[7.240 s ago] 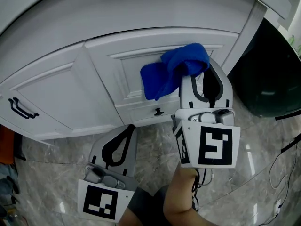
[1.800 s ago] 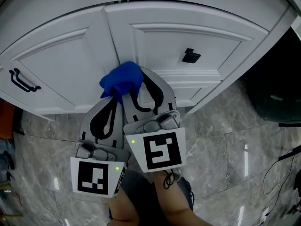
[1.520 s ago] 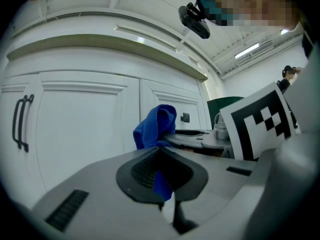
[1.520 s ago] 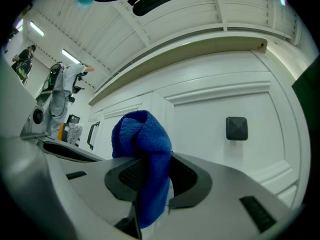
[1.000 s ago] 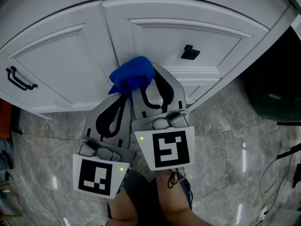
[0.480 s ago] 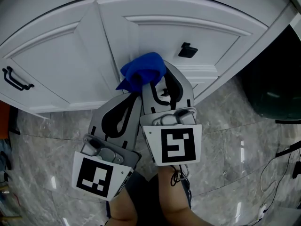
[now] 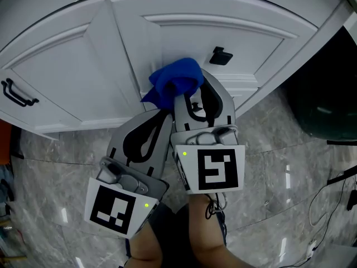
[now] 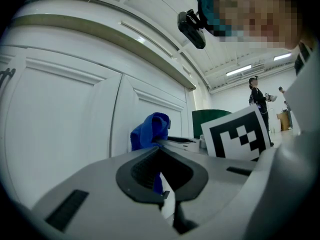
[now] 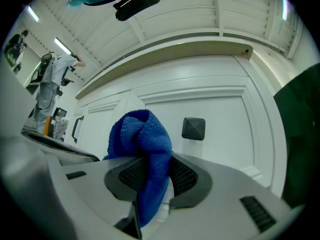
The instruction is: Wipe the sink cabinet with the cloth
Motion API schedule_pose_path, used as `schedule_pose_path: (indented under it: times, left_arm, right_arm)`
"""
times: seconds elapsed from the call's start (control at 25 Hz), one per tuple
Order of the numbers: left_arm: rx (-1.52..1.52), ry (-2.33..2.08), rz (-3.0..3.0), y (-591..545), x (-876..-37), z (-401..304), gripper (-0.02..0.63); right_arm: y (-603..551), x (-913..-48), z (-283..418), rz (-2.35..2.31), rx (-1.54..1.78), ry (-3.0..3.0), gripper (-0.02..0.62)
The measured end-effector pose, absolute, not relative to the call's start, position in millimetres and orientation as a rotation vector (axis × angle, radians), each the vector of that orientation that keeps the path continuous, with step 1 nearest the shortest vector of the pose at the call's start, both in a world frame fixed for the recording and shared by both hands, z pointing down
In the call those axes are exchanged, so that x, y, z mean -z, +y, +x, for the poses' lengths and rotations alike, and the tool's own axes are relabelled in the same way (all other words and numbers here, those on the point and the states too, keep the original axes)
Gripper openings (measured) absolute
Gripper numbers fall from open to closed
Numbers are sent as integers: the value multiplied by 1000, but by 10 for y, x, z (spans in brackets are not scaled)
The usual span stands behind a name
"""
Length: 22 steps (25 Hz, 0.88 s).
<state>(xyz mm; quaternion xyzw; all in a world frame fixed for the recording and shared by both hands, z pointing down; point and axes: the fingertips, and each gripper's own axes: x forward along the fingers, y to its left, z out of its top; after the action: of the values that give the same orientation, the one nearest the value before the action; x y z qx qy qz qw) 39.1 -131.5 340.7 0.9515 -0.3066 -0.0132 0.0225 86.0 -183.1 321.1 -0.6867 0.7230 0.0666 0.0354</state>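
The blue cloth (image 7: 175,78) is bunched into a rumpled wad (a looped, towel-like weave), pinched in the right gripper (image 9: 152,174). It lies against the white panelled sink cabinet (image 7: 78,77), just left of and below the cabinet's square black knob (image 7: 221,55).

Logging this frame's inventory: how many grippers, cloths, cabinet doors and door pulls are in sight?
Grippers: 2, left gripper, right gripper
Cloths: 1, blue cloth
Cabinet doors: 2, left door, right door
Door pulls: 2, bar handle, square knob
Total: 7
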Motion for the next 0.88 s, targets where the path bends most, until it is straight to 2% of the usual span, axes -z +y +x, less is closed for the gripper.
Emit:
schedule_pose_path:
  times: [0.88]
  left_arm:
    - [33, -835, 2956, -1199, -3393, 496, 0]
  right_arm:
    - [-1768, -3214, 1103, -2175, -194, 2134, 115]
